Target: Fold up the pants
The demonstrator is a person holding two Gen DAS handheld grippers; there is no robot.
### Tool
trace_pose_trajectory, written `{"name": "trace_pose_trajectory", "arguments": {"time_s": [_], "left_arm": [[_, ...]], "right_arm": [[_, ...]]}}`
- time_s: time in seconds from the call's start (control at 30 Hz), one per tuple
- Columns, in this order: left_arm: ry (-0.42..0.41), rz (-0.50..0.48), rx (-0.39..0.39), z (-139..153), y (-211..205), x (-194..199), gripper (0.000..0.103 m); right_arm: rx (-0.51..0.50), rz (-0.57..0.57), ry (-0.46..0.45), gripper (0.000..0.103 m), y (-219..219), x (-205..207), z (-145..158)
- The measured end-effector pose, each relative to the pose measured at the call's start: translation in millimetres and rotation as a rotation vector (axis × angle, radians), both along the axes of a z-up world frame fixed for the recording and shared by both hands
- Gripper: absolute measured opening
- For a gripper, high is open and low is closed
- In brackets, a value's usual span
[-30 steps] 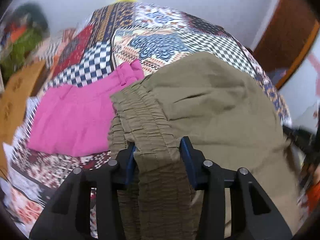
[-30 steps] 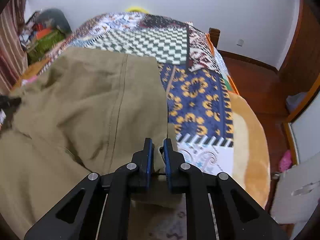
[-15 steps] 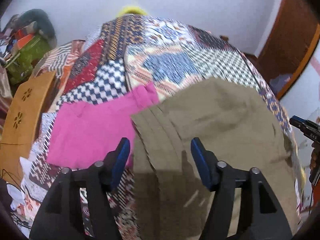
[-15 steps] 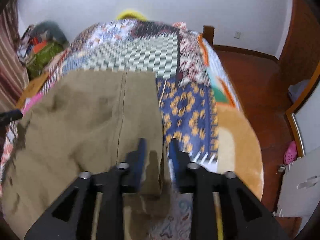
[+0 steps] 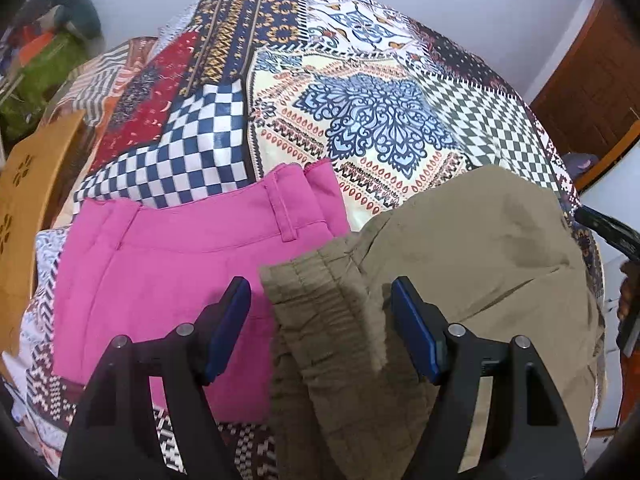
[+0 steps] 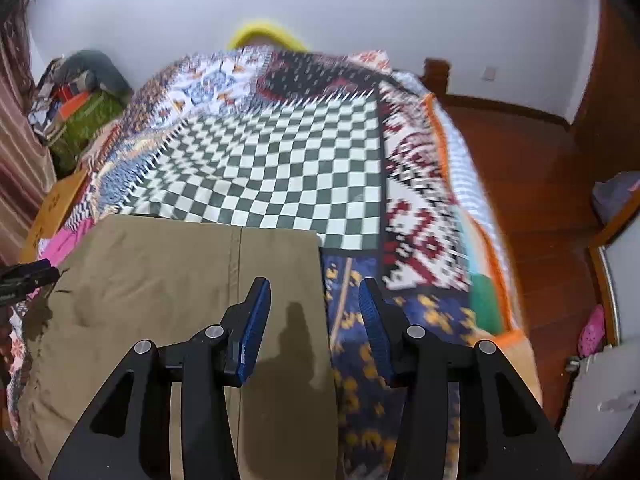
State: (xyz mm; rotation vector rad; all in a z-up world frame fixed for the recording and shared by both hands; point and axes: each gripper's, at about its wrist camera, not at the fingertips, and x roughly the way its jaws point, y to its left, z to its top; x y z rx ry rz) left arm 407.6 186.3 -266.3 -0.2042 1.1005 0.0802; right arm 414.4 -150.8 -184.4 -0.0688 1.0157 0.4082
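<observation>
Left wrist view: the left gripper hangs over a patchwork bedspread with its jaws wide, having just been opening, and the gathered waistband of the olive pants lies loose between them, untouched, beside folded pink pants. Right wrist view: the right gripper, jaws moderately apart and likewise just opened, holds nothing above the straight right edge of the olive pants, which seem to lie flat and folded, though the picture is somewhat blurred.

Left gripper tilted steeply downward, jaws just opened wide, gripping nothing; right gripper likewise angled down, jaws freshly parted, empty.
</observation>
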Motion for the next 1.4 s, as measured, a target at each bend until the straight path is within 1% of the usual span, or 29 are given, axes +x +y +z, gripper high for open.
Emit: {"name": "trace_pose_trajectory", "arguments": {"time_s": [0.13, 0.2, 0.27, 0.37, 0.4, 0.43, 0.47, 0.5, 0.53, 0.57, 0.63, 0.67, 0.7, 0.73, 0.77, 0.83, 0.87, 0.9, 1.0, 1.13, 1.27, 1.4], "left_arm": [[0.015, 0.002, -0.015, -12.7, 4.4, 6.3, 0.073], [0.021, 0.01, -0.047, -18.7, 9.1, 7.9, 0.074], [0.02, 0.022, -0.078, -22.4, 13.7, 9.9, 0.074], [0.017, 0.04, -0.123, -26.3, 18.3, 10.5, 0.074], [0.014, 0.04, -0.13, -26.5, 18.7, 10.5, 0.071], [0.013, 0.033, -0.137, -26.9, 18.1, 10.2, 0.068], [0.012, 0.019, -0.143, -26.5, 16.6, 9.9, 0.063], [0.01, 0.016, -0.131, -25.6, 15.0, 8.6, 0.062], [0.004, 0.009, -0.108, -23.3, 12.4, 7.6, 0.061], [-0.001, 0.001, -0.085, -21.0, 9.7, 7.8, 0.058], [-0.019, -0.014, -0.007, -13.7, 1.0, 7.2, 0.056], [-0.03, -0.015, 0.033, -10.0, -3.2, 7.8, 0.056], [-0.047, -0.02, 0.097, -4.1, -10.6, 6.1, 0.055], [-0.06, -0.025, 0.138, 0.2, -14.4, 6.1, 0.054], [-0.081, -0.033, 0.19, 6.1, -20.9, 4.9, 0.051], [-0.111, -0.035, 0.262, 15.5, -26.6, 6.4, 0.051], [-0.124, -0.03, 0.278, 19.9, -26.8, 8.8, 0.051], [-0.132, -0.027, 0.274, 23.9, -24.3, 11.2, 0.051], [-0.128, -0.012, 0.23, 29.2, -15.1, 23.9, 0.051], [-0.125, -0.004, 0.226, 32.3, -15.8, 29.3, 0.051], [-0.164, -0.011, 0.191, 49.2, -16.7, 13.8, 0.05], [-0.2, -0.013, 0.127, 74.3, -15.3, -0.1, 0.049]], "right_arm": [[-0.029, 0.022, 0.042, 0.042, 13.1, 19.9, -20.2], [-0.016, 0.03, 0.066, 0.042, 18.6, 27.5, -27.2], [0.0, 0.035, 0.06, 0.042, 21.3, 31.3, -27.7], [0.039, 0.059, 0.081, 0.044, 26.9, 34.5, -29.7], [0.022, 0.07, 0.072, 0.042, 30.8, 33.7, -30.4], [0.003, 0.086, 0.059, 0.035, 34.2, 31.7, -30.4], [-0.028, 0.1, 0.039, 0.031, 37.7, 28.6, -30.7], [-0.072, 0.106, 0.011, 0.022, 41.4, 25.1, -31.4], [-0.097, 0.111, -0.004, 0.018, 43.2, 23.0, -31.9], [-0.111, 0.119, -0.021, 0.017, 44.2, 20.1, -31.5], [-0.134, 0.119, -0.052, 0.007, 45.3, 15.3, -29.0], [-0.138, 0.12, -0.063, 0.005, 45.2, 13.5, -27.0], [-0.144, 0.113, -0.084, 0.003, 45.0, 10.7, -23.4], [-0.147, 0.101, -0.128, 0.003, 44.4, 6.9, -16.3], [-0.145, 0.096, -0.163, 0.003, 44.3, 2.8, -10.1], [-0.144, 0.065, -0.217, 0.003, 43.5, 1.9, 1.9], [-0.141, 0.044, -0.23, 0.003, 41.1, 5.1, 6.9], [-0.133, 0.027, -0.232, 0.002, 39.6, 10.4, 9.0], [-0.109, -0.012, -0.237, 0.002, 30.5, 22.5, 14.8], [-0.118, -0.008, -0.26, 0.002, 33.1, 20.5, 23.1], [-0.068, -0.008, -0.276, 0.002, 30.8, 14.8, 39.5], [-0.016, -0.019, -0.295, 0.002, 24.5, 3.2, 61.3]]}}
